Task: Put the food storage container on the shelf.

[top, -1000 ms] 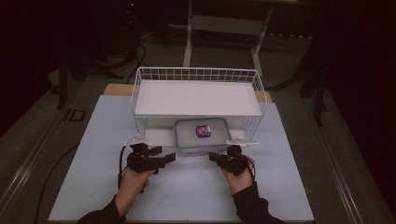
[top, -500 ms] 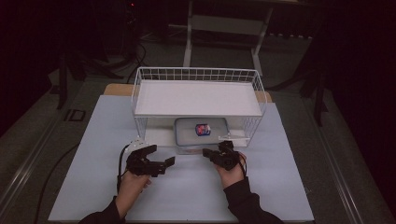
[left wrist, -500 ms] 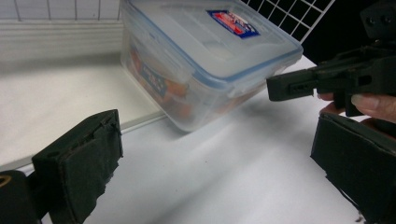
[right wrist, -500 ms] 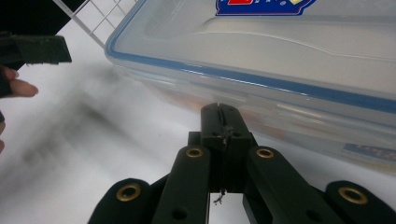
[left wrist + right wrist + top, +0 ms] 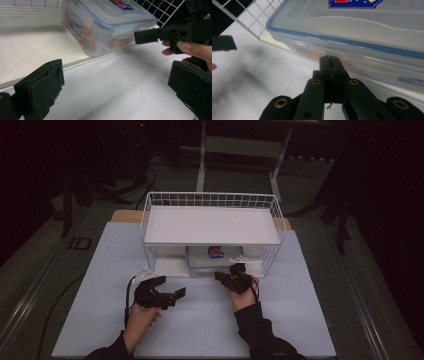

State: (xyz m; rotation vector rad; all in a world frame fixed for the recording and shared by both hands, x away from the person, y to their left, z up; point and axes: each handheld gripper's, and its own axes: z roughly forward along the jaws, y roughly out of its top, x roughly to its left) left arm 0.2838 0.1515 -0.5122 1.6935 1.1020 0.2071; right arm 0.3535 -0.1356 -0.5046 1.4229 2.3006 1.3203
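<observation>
Jaws together, my right tool (image 5: 329, 65) sits just before the clear blue-rimmed plastic box (image 5: 367, 32); my left tool (image 5: 110, 82) has just opened, empty.

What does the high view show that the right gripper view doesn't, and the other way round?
High view alone: the whole white wire rack with its top shelf, both hands, and the left gripper with jaws wide apart. Right gripper view alone: the container's blue lid seal and the right gripper shut, its tips close to the container's side. Both: the clear plastic container with its red-and-blue label, under the shelf.
</observation>
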